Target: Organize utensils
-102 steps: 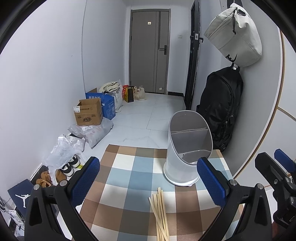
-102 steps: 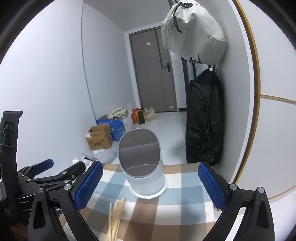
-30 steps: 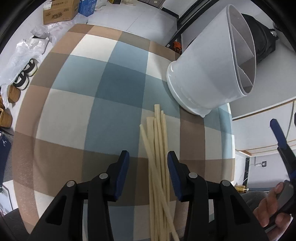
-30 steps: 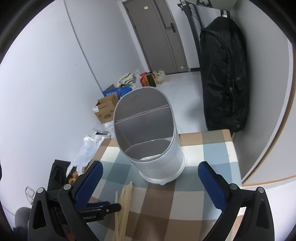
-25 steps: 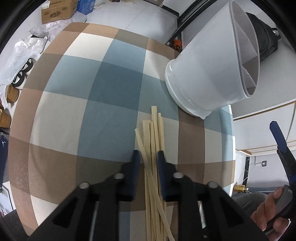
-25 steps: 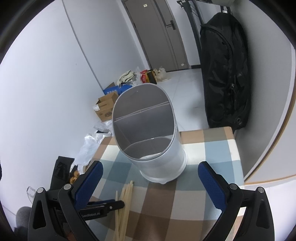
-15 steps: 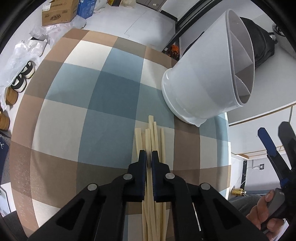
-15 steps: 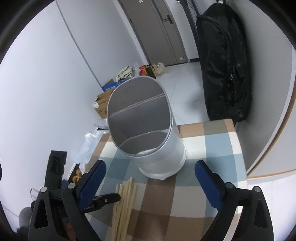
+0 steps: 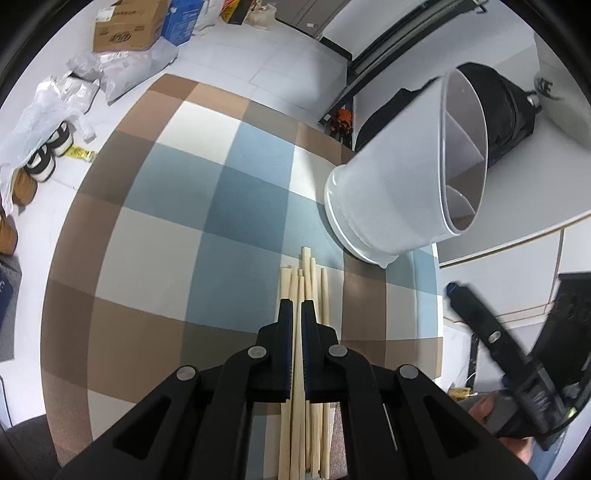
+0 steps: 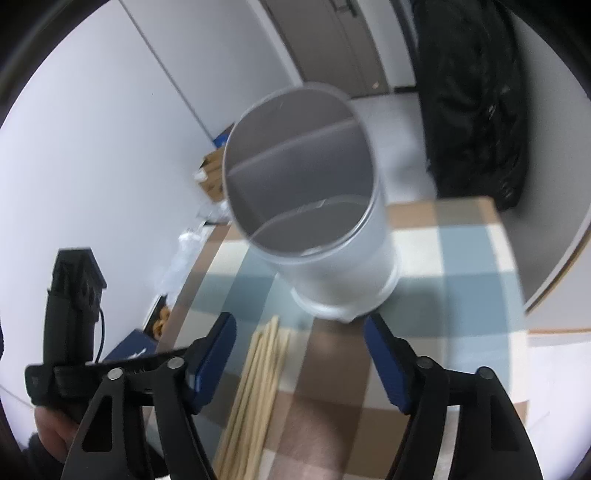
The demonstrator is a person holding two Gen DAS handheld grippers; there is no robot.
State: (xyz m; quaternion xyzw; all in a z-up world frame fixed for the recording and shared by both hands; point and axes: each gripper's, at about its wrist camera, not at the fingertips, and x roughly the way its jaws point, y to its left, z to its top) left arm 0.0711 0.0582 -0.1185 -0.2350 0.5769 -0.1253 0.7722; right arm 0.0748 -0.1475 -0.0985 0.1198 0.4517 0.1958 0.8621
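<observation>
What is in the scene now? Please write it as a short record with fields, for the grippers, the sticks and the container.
left gripper: shut on one chopstick of the bundle
right gripper: open, holding nothing, above the table
chopsticks: pale wooden bundle lying flat on the checked cloth, tips toward the holder
holder: white, upright, with a divider inside, no utensils seen in it
floor clutter: cardboard box, shoes
task state: chopsticks not yet in the holder

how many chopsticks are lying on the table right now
About 6 chopsticks, bundled on the checked cloth near the white holder; the left gripper clamps one, possibly hiding more.
</observation>
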